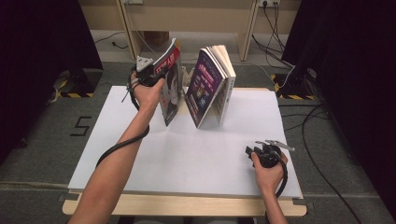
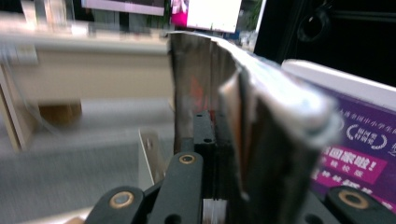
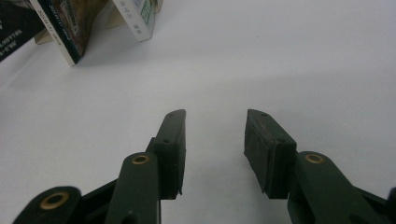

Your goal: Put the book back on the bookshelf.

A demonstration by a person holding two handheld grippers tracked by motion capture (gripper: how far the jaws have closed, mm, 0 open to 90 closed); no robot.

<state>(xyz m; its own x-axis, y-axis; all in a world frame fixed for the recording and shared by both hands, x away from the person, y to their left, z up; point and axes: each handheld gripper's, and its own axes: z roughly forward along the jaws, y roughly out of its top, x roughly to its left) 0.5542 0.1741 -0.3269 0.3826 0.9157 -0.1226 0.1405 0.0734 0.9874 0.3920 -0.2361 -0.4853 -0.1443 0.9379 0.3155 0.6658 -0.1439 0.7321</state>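
Holding: left gripper (image 1: 154, 71) pinches a magazine with a red and black cover (image 1: 170, 81) near its upper edge; in the left gripper view the jaws are pressed together on the bent pages (image 2: 261, 135).
Lifted magazine: upright and tilted, its lower corner just above the white table sheet (image 1: 196, 158), immediately left of the purple magazine.
Landmark: purple magazine (image 1: 210, 86) stands opened like a tent at the far middle of the sheet, spine up, both lower edges on the sheet.
Gap: the two magazines are close but apart in the high view.
Right gripper: (image 1: 258, 151) rests low on the sheet, well apart from the purple magazine, toward the near right corner; jaws spread with nothing between them (image 3: 215, 140).
Right gripper view: the purple magazine's lower corners (image 3: 140, 23) sit far ahead on the white sheet.
Left hand: (image 1: 147, 91) grips the gripper body, cable (image 1: 119, 147) trailing along the forearm.
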